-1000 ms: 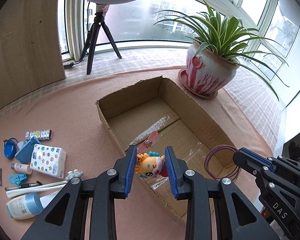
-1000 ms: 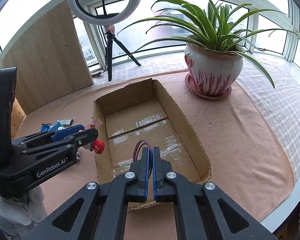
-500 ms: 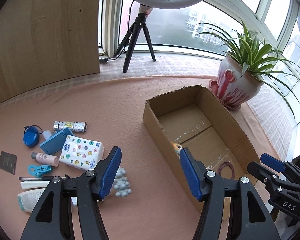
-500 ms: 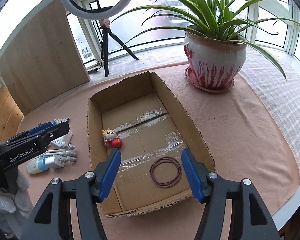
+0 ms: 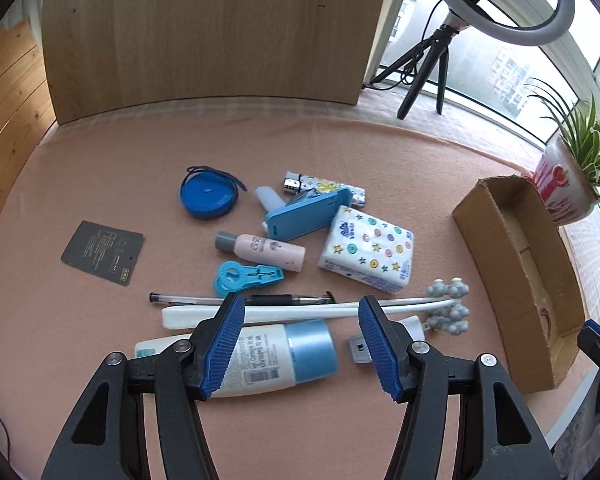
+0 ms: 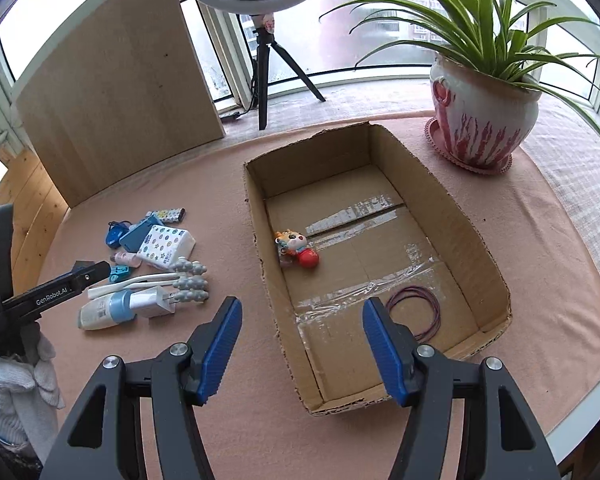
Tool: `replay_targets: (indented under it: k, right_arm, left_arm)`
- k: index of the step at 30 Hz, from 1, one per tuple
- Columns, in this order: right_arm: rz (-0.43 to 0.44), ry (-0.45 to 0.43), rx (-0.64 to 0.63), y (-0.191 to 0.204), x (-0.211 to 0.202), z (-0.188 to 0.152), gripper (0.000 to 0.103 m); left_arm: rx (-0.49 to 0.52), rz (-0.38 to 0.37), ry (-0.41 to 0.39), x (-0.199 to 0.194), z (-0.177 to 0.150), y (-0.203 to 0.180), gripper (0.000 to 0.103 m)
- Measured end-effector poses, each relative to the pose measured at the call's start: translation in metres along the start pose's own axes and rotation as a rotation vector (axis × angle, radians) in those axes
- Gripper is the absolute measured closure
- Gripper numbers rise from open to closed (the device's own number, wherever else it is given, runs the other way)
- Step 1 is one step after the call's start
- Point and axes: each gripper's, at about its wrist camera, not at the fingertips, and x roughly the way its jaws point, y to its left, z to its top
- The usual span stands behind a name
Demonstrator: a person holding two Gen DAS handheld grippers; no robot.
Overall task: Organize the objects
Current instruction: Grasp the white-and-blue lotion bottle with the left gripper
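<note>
My left gripper (image 5: 300, 344) hangs over a pile of small items on the pink cloth, its jaws closing with nothing pressed between them. Under it lie a white bottle with a blue cap (image 5: 260, 364), a white massage roller (image 5: 448, 308), a pen (image 5: 240, 300) and a charger (image 5: 360, 346). Further off are a tissue pack (image 5: 366, 248), a blue case (image 5: 304, 220) and a pink bottle (image 5: 264, 250). My right gripper (image 6: 302, 344) stands open and empty over the near end of the cardboard box (image 6: 460, 216). Inside the box lie a small toy figure (image 6: 296, 248) and purple rubber bands (image 6: 414, 312).
A potted plant (image 6: 480, 120) stands behind the box at the right. A ring light on a tripod (image 6: 264, 80) and a wooden board (image 6: 112, 96) stand at the back. A blue tape measure (image 5: 208, 198), a blue clip (image 5: 246, 276) and a dark card (image 5: 102, 252) lie left of the pile.
The left gripper let the toy go into the box and swung left over the pile. The right gripper opened, dropped the rubber bands into the box and drew back a little.
</note>
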Motion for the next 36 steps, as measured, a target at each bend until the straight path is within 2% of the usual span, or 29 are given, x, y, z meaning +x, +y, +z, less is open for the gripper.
replay_targets:
  k: [4, 6, 9, 19, 24, 30, 36]
  right_arm:
    - [0.006, -0.006, -0.043, 0.025, -0.005, -0.005, 0.044]
    - [0.007, -0.010, -0.051, 0.035, -0.007, -0.007, 0.044]
    - [0.005, -0.010, -0.053, 0.046, -0.007, -0.011, 0.044]
    - [-0.011, -0.002, -0.028, 0.065, -0.006, -0.024, 0.044]
    - [-0.016, -0.001, -0.030, 0.074, -0.008, -0.029, 0.044]
    - [-0.017, 0.006, -0.024, 0.079, -0.005, -0.032, 0.044]
    - [0.003, 0.036, -0.017, 0.083, 0.004, -0.036, 0.044]
  left_arm:
    - [-0.009, 0.013, 0.041, 0.007, -0.007, 0.028, 0.049]
    - [-0.013, 0.013, 0.058, 0.011, -0.009, 0.040, 0.058]
    - [-0.022, -0.008, 0.085, 0.017, -0.011, 0.054, 0.067]
    - [0.002, -0.016, 0.121, 0.028, -0.004, 0.078, 0.067]
    - [0.003, -0.045, 0.156, 0.036, -0.003, 0.087, 0.067]
    - [0.010, -0.125, 0.205, 0.035, -0.027, 0.081, 0.068]
    - [0.020, -0.198, 0.218, 0.021, -0.057, 0.060, 0.069]
